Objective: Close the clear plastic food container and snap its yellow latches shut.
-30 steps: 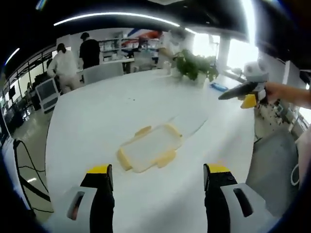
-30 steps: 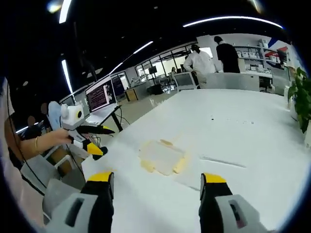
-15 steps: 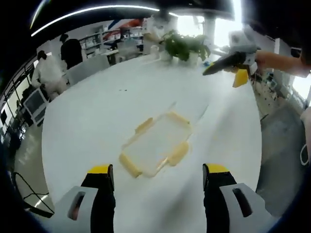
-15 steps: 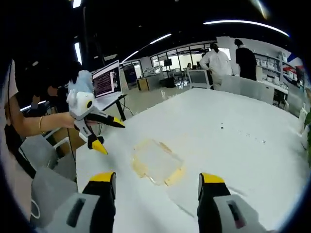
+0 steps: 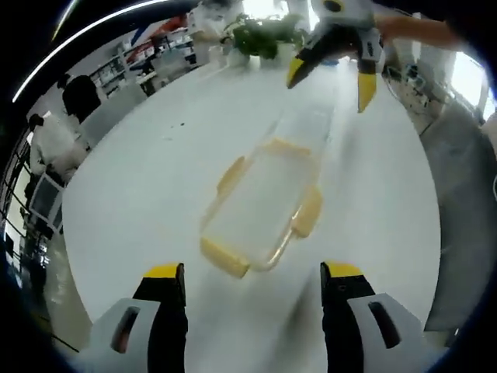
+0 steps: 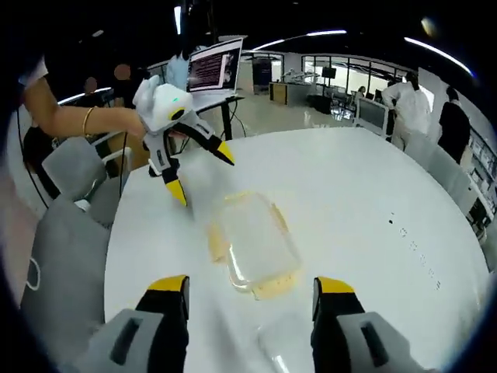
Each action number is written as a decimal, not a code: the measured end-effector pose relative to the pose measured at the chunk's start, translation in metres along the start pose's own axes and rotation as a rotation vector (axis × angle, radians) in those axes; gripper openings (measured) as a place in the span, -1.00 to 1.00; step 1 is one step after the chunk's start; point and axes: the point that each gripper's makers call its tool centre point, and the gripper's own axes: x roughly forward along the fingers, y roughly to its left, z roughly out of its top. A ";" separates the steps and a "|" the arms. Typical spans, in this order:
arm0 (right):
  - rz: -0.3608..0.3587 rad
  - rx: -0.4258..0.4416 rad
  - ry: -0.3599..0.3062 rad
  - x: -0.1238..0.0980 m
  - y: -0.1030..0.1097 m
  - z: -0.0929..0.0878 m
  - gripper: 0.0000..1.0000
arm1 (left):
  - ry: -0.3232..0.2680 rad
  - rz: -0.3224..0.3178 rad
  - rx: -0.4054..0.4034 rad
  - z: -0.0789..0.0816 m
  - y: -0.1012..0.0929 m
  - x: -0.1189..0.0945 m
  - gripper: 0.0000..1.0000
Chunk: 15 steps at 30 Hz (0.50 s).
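I am holding both released tongs, left [image 5: 252,284] and right [image 6: 250,295], flanking the container [image 5: 264,203] to reach its latches [image 5: 225,257].

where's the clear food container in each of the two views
Left gripper view: the clear container lies mid-frame on the white table, beyond the left hand-held gripper, its jaws apart.
Right gripper view: the container sits centre, just above the right hand-held gripper, its jaws apart.
Shared landmark: the container's yellow latches.
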 end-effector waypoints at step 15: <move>0.090 -0.184 0.227 0.040 -0.012 -0.017 0.18 | 0.075 -0.117 0.177 0.000 0.010 0.028 0.31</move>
